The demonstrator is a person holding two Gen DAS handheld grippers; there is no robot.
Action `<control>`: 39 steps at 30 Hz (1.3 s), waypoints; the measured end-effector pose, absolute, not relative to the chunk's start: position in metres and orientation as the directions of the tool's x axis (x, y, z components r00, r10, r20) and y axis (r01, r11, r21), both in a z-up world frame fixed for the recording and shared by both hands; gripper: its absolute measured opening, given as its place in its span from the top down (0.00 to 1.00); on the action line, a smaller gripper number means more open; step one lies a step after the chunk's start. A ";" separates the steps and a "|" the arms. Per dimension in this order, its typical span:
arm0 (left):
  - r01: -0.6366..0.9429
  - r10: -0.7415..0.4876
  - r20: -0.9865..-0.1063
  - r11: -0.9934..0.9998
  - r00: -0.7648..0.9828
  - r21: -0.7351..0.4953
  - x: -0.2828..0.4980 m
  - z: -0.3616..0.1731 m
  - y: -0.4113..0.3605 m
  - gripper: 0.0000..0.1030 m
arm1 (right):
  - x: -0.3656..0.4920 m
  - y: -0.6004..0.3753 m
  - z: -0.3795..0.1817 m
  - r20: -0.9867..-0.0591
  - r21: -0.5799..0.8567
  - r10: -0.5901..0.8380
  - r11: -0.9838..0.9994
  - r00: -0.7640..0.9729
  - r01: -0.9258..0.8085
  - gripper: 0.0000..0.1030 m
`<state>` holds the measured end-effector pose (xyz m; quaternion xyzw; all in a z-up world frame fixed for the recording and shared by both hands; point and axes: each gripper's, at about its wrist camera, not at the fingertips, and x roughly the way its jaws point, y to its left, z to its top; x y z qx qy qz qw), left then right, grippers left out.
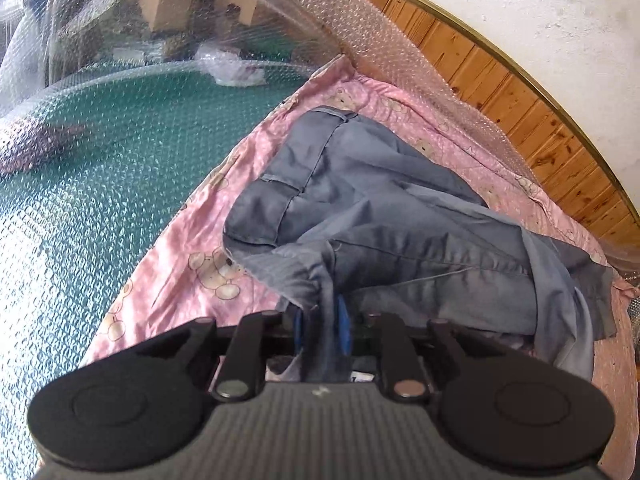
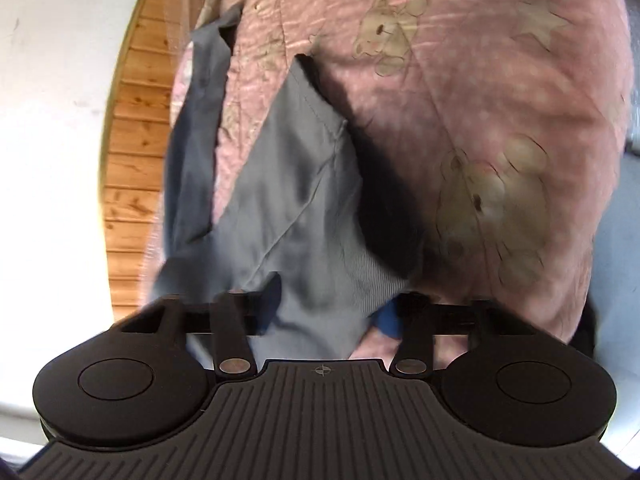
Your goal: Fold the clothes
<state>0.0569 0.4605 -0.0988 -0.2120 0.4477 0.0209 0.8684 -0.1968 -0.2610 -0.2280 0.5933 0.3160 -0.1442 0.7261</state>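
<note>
**Kid:** Grippers first! What is the left gripper (image 1: 322, 322) doing?

**Helper:** Its blue pads (image 1: 298, 326) are squeezing a bunched bit of the grey garment (image 1: 384, 216). The jaws are nearly closed, with cloth pinched between them.

**Kid:** And the right gripper (image 2: 328, 312)?

**Helper:** Grey cloth is running right into its jaws and hiding most of them. It is closed down on a ribbed edge (image 2: 360, 268) of the same garment, I think a cuff or hem. That view is blurry, so the hand is likely moving fast.

**Kid:** Where is the garment lying?

**Helper:** It is lying crumpled on the pink teddy-bear blanket (image 1: 180, 240), with a pocket flap (image 1: 280, 196) facing up.

**Kid:** How should they be doing this step well?

**Helper:** I think both hands are getting ready to spread it flat. They should be pulling apart gently, keeping the cloth just tight, and lifting enough that it is not dragging the blanket into wrinkles.

**Kid:** Is there room?

**Helper:** Some. Bare pink blanket is showing to the left of the garment and beyond it. The wooden panel wall (image 1: 540, 120) is sitting close on one side, and bubble wrap (image 1: 100, 180) is covering the green surface on the other. The garment's far flap is already near the blanket's edge by the wall, so I would be moving toward the open pink part.
</note>
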 end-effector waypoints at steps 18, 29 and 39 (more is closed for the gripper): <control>-0.239 -0.179 -0.871 0.919 0.457 -0.314 -0.035 -0.153 0.446 0.82 | -0.130 -0.458 -0.067 -0.700 0.517 -0.318 0.393 0.639 0.761 1.00; -0.337 -0.245 -0.751 0.779 0.614 -0.529 0.039 -0.091 0.394 0.36 | -0.148 -0.467 -0.119 -0.734 0.539 -0.225 0.381 0.641 0.751 1.00; -0.485 -0.188 -0.821 0.728 0.539 -0.485 0.159 -0.129 0.361 0.98 | -0.080 -0.459 -0.083 -0.719 0.521 -0.093 0.584 0.689 0.622 1.00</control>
